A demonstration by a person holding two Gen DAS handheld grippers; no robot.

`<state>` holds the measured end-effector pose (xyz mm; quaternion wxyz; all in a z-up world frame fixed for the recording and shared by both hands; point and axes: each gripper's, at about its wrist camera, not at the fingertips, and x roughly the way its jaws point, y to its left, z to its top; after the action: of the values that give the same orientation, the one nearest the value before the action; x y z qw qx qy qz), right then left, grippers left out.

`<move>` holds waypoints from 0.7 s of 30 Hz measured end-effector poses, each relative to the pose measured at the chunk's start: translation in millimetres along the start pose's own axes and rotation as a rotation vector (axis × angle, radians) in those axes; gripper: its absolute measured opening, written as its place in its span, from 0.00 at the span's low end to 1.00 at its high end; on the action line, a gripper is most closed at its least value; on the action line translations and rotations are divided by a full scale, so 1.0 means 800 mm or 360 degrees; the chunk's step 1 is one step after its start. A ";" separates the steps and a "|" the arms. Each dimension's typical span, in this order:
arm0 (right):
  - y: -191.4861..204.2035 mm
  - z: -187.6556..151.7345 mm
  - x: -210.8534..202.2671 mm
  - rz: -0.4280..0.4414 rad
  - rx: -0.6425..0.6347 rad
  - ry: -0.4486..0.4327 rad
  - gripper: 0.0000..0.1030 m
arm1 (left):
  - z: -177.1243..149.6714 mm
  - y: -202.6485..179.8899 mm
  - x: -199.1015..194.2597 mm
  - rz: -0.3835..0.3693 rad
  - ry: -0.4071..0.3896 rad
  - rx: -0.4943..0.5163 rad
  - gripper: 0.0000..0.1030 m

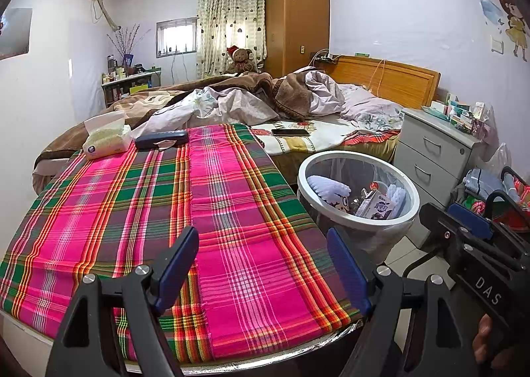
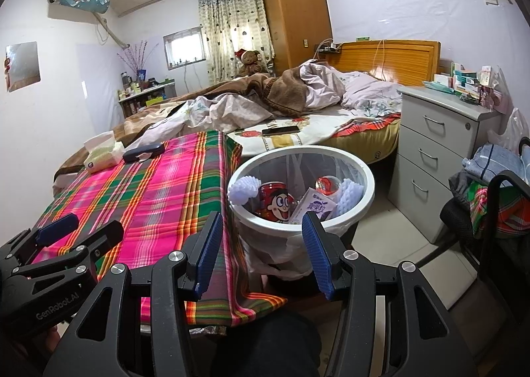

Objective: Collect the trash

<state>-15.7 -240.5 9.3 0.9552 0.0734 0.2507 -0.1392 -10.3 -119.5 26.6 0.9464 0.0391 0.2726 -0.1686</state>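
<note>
Hovering parted and empty over the plaid cloth: left gripper. Gaping empty too: right gripper, sitting just short of the trash bin holding can and carton.

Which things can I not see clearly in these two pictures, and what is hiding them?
- Bin bottom, both views: trash such as the red can and carton covers it.
- Bedside drawer unit boxes' print: too small.
- Table's near edge, right wrist view: right gripper hides it.
</note>
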 end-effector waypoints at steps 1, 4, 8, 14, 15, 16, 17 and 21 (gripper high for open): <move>0.000 0.000 -0.001 0.0001 0.0003 -0.0001 0.50 | 0.000 0.000 0.000 0.0001 0.0001 0.0000 0.79; 0.000 0.000 -0.001 0.0002 0.0001 -0.0004 0.50 | 0.000 0.000 0.000 0.0002 0.0000 0.0002 0.79; -0.001 -0.001 -0.001 0.0003 0.0000 -0.0002 0.50 | -0.001 0.001 0.000 0.0001 -0.0001 0.0002 0.79; -0.001 -0.001 -0.001 0.0001 0.0000 -0.0002 0.50 | 0.000 0.000 -0.001 0.0002 0.0002 -0.0004 0.79; -0.001 0.000 -0.001 0.0002 0.0000 -0.0003 0.50 | 0.000 0.001 -0.003 0.0005 0.0001 -0.0010 0.79; -0.001 0.000 -0.001 0.0005 0.0002 -0.0004 0.50 | 0.001 0.000 -0.004 0.0006 -0.0001 -0.0011 0.79; 0.001 -0.001 -0.001 0.0004 0.0001 -0.0003 0.50 | 0.001 -0.001 -0.005 0.0008 -0.0001 -0.0014 0.79; 0.001 0.000 -0.001 0.0006 0.0002 -0.0004 0.50 | 0.000 -0.001 -0.005 0.0009 -0.0001 -0.0015 0.79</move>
<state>-16.2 -239.5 9.6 0.9557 0.0743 0.2494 -0.1377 -13.5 -118.8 28.6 0.9471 0.0353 0.2730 -0.1648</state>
